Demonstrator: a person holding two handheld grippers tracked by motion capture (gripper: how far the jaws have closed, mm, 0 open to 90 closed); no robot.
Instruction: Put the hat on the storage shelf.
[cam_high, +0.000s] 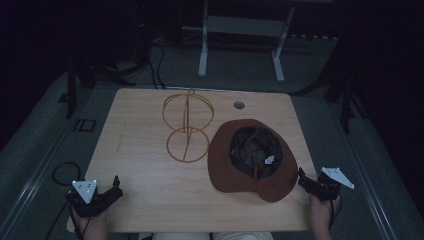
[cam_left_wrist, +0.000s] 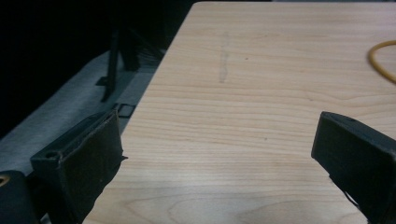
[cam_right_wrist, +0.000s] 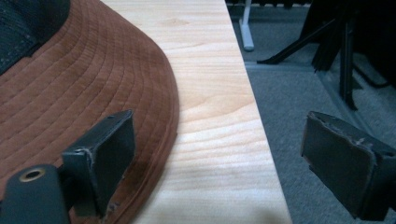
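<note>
A brown brimmed hat (cam_high: 252, 160) lies upside down on the right half of the wooden table (cam_high: 140, 180), its dark lining facing up. To its left stands a golden wire hat stand (cam_high: 186, 125) made of rings. My left gripper (cam_high: 116, 187) rests at the table's front left corner, open, with bare wood between its jaws (cam_left_wrist: 219, 158). My right gripper (cam_high: 302, 179) sits at the front right edge, open, just right of the hat brim (cam_right_wrist: 79, 88); one jaw hangs over the brim, the other beyond the table's edge.
A round cable hole (cam_high: 239, 105) sits in the tabletop behind the hat. White frame legs (cam_high: 202, 50) stand on the grey carpet beyond the table. Dark stands (cam_high: 345, 90) flank both sides, and a cable loop (cam_high: 65, 172) lies on the floor at left.
</note>
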